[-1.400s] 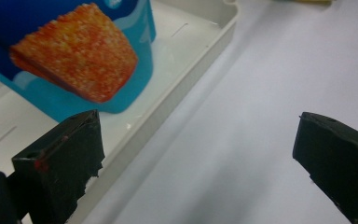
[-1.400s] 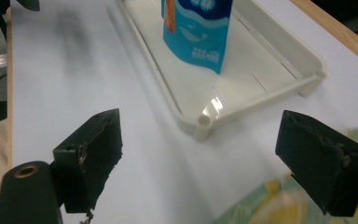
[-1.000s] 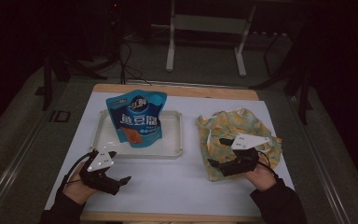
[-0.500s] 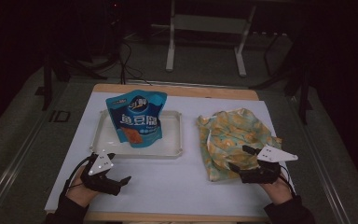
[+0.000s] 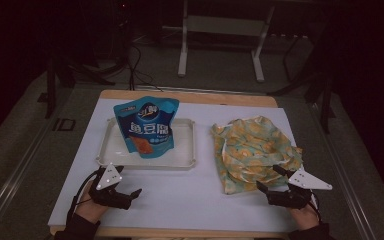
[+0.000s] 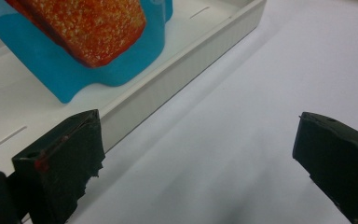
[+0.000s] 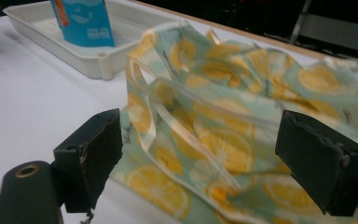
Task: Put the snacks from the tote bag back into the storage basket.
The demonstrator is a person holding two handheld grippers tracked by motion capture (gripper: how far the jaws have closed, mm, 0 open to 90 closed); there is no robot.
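In the high view, the blue pouch stands in the tray, and the bag lies to its right.

The left gripper view shows the left gripper spread wide and empty, beside the tray wall.

The right gripper view shows the bag's loose handles; the right gripper is wide apart and holds nothing.

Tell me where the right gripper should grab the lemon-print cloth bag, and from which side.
Grip the pale handle strap at the lemon-print cloth bag's near edge, coming in low from the person's side. It lies loose ahead of the open right gripper, likely easier to pinch than the flat fabric.
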